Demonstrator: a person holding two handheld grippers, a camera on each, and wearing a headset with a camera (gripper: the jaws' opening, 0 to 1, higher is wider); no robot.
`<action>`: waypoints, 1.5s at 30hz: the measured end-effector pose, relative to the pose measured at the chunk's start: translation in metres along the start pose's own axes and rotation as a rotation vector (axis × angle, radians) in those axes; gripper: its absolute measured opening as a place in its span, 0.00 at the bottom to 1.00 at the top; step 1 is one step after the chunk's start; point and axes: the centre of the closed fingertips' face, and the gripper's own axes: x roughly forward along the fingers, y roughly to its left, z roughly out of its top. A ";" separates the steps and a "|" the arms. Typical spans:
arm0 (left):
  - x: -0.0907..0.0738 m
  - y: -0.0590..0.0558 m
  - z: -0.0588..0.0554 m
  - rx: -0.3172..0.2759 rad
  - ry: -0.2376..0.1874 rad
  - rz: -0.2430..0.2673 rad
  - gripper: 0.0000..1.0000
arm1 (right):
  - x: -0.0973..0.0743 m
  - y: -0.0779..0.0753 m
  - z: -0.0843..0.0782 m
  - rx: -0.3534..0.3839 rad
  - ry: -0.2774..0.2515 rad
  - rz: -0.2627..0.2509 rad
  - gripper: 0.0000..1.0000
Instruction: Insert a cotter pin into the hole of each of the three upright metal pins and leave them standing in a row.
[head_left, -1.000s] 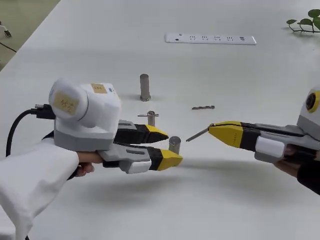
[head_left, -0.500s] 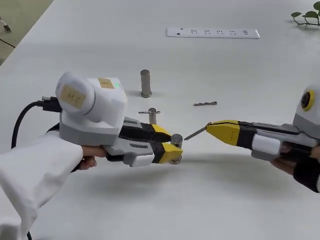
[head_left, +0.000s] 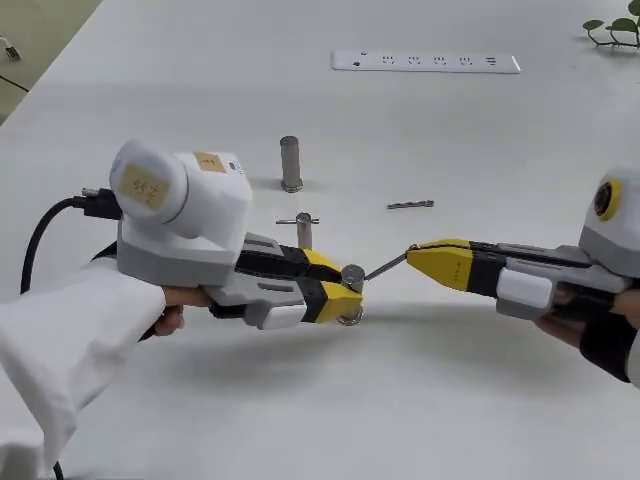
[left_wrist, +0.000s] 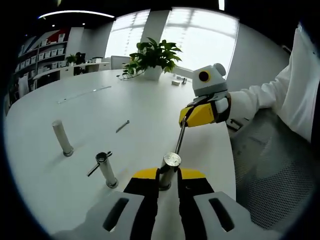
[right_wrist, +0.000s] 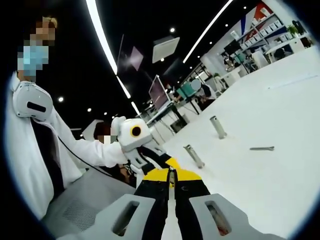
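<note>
Three metal pins stand on the white table. My left gripper (head_left: 346, 292) is shut on the nearest pin (head_left: 352, 279), gripping its shaft (left_wrist: 169, 170) between the jaws (left_wrist: 169, 176). My right gripper (head_left: 412, 256) is shut on a cotter pin (head_left: 386, 266), whose tip reaches the top of that pin (left_wrist: 180, 138). The middle pin (head_left: 303, 229) carries a cotter pin through its hole. The far pin (head_left: 290, 164) is bare. A loose cotter pin (head_left: 410, 205) lies to the right of the row.
A white power strip (head_left: 425, 62) lies at the far side of the table. A potted plant (head_left: 610, 25) sits at the back right. The left gripper's black cable (head_left: 45, 235) trails off to the left.
My left gripper has shut on the nearest pin, which stood free between its open jaws. My right gripper has carried the cotter pin leftward up to that pin's top.
</note>
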 end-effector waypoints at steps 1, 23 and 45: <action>0.000 0.000 0.000 -0.003 0.001 0.000 0.11 | 0.000 0.000 0.000 -0.001 -0.002 0.002 0.00; 0.000 0.001 -0.001 -0.004 0.008 0.000 0.11 | -0.003 -0.002 -0.019 -0.062 0.092 -0.002 0.00; -0.001 0.001 -0.001 0.005 -0.014 -0.003 0.10 | 0.027 -0.007 -0.035 -0.182 0.213 0.021 0.00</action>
